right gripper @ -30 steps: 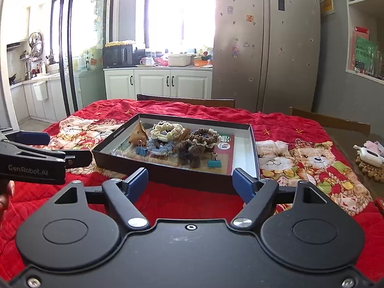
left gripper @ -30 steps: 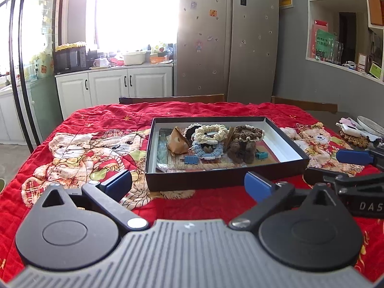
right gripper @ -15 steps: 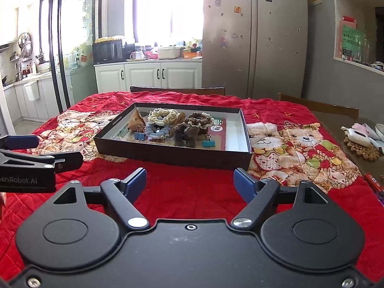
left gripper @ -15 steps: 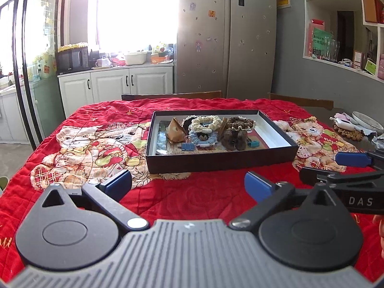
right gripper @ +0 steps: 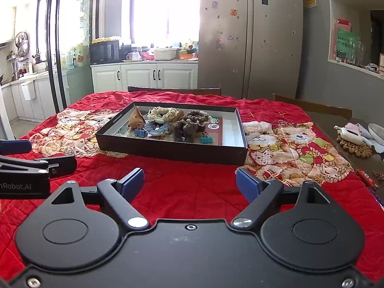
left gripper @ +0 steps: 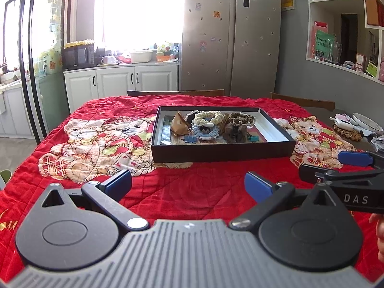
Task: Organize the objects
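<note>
- The shallow black cardboard box (left gripper: 223,152) sits mid-table on the red quilted bear-print cloth (left gripper: 100,141), holding the clustered crocheted scrunchies (right gripper: 168,117) and binder clips.
- The left gripper (left gripper: 187,184) and right gripper (right gripper: 189,183) hover short of the box, jaws spread and empty.
- Best approach, I judge: come in over the near wall and single out one item, such as the blue binder clip (right gripper: 140,132), so the neighbouring yarn does not snag.

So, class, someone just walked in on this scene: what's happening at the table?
A person holds a two-finger gripper in each hand above a red quilted tablecloth. The left gripper and right gripper are both open and holding nothing. In front of them sits a shallow black box containing crocheted scrunchies, a blue binder clip and a teal binder clip. Nothing is being touched at this moment.
</note>
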Motion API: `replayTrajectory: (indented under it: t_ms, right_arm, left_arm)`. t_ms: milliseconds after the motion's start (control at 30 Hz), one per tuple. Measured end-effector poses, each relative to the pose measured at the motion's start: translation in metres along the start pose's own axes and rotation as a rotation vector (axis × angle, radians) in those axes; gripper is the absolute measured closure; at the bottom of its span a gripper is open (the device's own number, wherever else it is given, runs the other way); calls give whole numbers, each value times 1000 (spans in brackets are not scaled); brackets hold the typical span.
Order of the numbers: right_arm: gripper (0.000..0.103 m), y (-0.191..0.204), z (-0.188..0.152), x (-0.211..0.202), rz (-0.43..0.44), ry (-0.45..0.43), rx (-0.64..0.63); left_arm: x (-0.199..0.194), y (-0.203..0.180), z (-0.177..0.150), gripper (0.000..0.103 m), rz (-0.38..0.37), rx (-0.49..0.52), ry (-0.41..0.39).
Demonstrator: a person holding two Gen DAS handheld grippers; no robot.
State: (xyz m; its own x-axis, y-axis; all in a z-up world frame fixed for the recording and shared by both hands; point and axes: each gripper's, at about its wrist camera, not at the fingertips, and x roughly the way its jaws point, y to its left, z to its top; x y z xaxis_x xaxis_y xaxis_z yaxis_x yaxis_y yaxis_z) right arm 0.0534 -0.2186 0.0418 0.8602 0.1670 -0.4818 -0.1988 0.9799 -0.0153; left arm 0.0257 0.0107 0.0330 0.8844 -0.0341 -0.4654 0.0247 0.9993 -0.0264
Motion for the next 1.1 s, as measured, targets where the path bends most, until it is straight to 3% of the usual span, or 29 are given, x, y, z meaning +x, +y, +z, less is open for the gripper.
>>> replayTrajectory:
  t_ms: [267, 1100]
  right_arm:
    - [19, 7, -7, -1, -10, 16, -39]
    - [19, 4, -10, 2, 13, 48, 5]
  left_arm:
    - [-4, -2, -3, 0, 2, -2, 4]
    - [-3, -5, -7, 0, -3, -3, 19]
